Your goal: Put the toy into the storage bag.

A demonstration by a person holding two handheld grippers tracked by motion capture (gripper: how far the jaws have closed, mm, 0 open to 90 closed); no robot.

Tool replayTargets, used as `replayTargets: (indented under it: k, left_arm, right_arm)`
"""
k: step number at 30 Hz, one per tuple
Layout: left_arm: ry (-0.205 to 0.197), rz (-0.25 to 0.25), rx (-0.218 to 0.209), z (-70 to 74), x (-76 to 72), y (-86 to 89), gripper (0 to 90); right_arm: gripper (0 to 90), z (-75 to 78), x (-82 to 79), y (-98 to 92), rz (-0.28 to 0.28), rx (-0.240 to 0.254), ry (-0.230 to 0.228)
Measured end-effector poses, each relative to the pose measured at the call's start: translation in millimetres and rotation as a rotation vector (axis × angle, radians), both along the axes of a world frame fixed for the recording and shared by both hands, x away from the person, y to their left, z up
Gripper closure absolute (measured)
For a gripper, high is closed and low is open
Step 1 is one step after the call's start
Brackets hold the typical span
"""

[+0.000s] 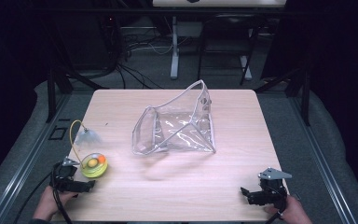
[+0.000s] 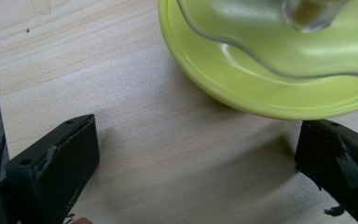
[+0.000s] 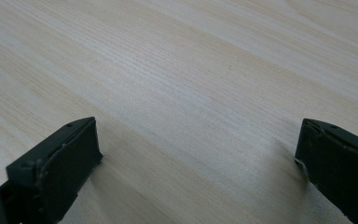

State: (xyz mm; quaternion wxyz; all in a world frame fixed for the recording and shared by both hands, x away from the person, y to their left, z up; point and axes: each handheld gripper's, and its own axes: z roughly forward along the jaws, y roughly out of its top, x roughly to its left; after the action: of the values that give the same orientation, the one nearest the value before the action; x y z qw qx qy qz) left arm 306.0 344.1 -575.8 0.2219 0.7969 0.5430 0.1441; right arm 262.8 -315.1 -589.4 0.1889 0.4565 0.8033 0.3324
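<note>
Both jaws gaping, the left hand-held gripper (image 1: 74,179) is sitting at seven o'clock, the right hand-held gripper (image 1: 261,192) idling; it risks shoving the yellow-green toy (image 1: 94,164) off the desk (image 1: 177,186).

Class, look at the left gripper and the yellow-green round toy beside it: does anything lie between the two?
Nothing visible does. The left gripper, fingers apart, faces the yellow-green toy across bare wooden table; the clear pouch lies farther off, mid-table.
</note>
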Motion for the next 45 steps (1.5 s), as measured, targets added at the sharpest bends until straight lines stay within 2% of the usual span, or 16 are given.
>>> replayTargets:
  k: [5, 13, 21, 25, 26, 31, 36, 39, 41, 45]
  left_arm:
    - [0.01, -0.001, 0.001, 0.6, 1.0, -0.2, 0.0]
    - [0.004, -0.002, 0.002, 0.3, 0.6, 0.1, 0.0]
    - [0.031, -0.001, 0.012, 1.9, 3.9, 4.4, 0.0]
    - [0.028, 0.016, -0.011, 3.8, 2.7, 11.5, 0.0]
    - [0.006, 0.026, -0.029, 7.5, 1.1, 16.2, 0.0]
    - [-0.022, 0.017, -0.06, 17.2, -1.8, 17.8, 0.0]
    - [-0.048, -0.021, -0.076, 26.6, -5.3, 8.5, 0.0]
    - [-0.077, -0.028, -0.085, 29.8, -6.6, 4.7, 0.0]
    - [-0.08, -0.032, -0.09, 31.3, -6.8, 4.7, 0.0]
    - [-0.13, -0.024, -0.133, 40.0, -9.8, 5.0, 0.0]
  right_arm:
    - [0.0, 0.0, -0.1, 0.0, 0.0, 0.0, 0.0]
    - [0.0, 0.0, -0.1, 0.1, -0.001, 0.0, 0.0]
    - [0.0, 0.0, -0.2, 0.1, -0.002, 0.0, 0.0]
    - [0.0, 0.0, -0.2, 0.1, -0.002, 0.0, 0.0]
    - [0.0, 0.0, -0.2, 0.1, -0.002, 0.0, 0.0]
    - [0.0, 0.0, -0.2, 0.1, -0.002, 0.0, 0.0]
    - [0.0, 0.0, -0.1, 0.0, 0.0, 0.0, 0.001]
    - [0.0, 0.0, -0.1, 0.0, 0.0, 0.0, 0.001]
    - [0.0, 0.0, -0.1, 0.0, 0.0, 0.001, 0.001]
    - [0.0, 0.0, -0.2, 0.1, -0.002, 0.0, 0.0]
